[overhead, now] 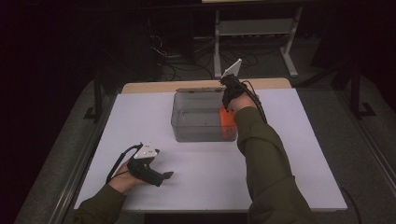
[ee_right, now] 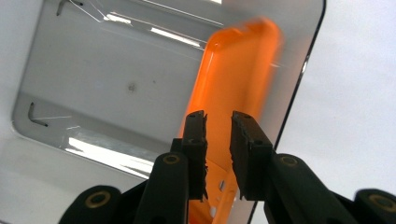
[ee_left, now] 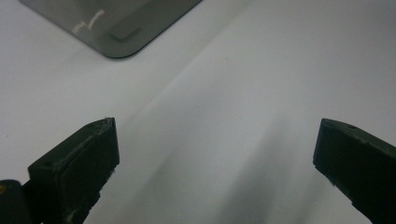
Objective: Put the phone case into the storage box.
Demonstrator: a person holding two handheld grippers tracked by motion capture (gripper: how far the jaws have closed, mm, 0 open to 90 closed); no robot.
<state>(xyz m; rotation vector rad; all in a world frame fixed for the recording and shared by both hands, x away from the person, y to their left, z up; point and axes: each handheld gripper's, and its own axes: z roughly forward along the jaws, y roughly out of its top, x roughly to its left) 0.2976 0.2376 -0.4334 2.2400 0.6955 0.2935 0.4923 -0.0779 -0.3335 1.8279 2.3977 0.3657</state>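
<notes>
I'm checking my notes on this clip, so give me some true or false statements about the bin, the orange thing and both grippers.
1. The orange object is inside the clear bin. True.
2. The left gripper has its jaws closed. False: they stand wide apart over bare table.
3. The right gripper is above the bin. True.
4. The left gripper grips the bin's rim. False: it is apart from the bin, near the table's front left.
5. The orange object is at the bin's left end. False: in the high view it is at the right end.
</notes>
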